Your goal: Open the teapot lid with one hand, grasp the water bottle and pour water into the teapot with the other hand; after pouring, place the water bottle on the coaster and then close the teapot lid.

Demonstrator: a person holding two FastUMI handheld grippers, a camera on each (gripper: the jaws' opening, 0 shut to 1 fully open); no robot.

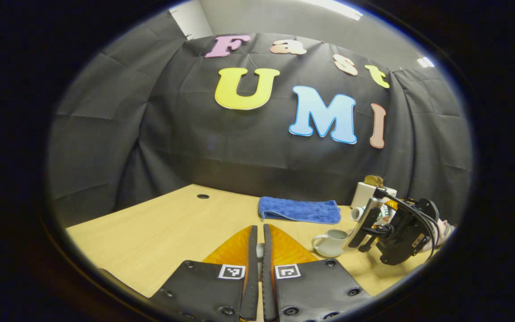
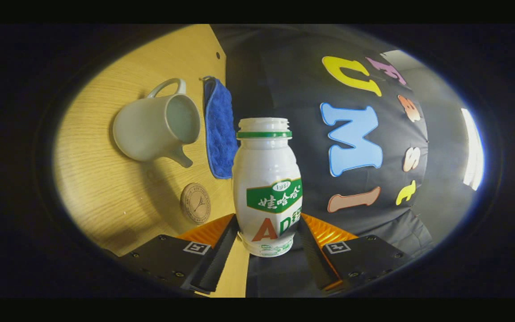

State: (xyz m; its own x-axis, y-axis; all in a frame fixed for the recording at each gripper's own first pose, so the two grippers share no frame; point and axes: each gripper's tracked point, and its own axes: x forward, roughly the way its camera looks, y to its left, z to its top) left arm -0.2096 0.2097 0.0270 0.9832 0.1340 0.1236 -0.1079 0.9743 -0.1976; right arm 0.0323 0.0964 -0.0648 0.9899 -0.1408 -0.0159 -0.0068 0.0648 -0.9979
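My right gripper (image 2: 268, 223) is shut on a white water bottle (image 2: 266, 179) with a green label and no cap; the view is rolled sideways. The pale teapot (image 2: 150, 125) stands on the table with its top open, close beside the bottle's mouth. A round brown coaster (image 2: 196, 202) lies near the teapot. My left gripper (image 1: 259, 230) is held low over the table, its fingers nearly together on a small pale piece, seemingly the teapot lid (image 1: 259, 250). Farther right in the left gripper view are the teapot (image 1: 329, 243) and the right gripper (image 1: 400, 232), held by a hand.
A folded blue cloth (image 1: 300, 210) lies behind the teapot by the booth wall, and also shows as the blue cloth (image 2: 219, 129). A white box (image 1: 367, 190) with a brown top stands at the back right. The wooden table (image 1: 159, 232) has a small cable hole (image 1: 202, 196).
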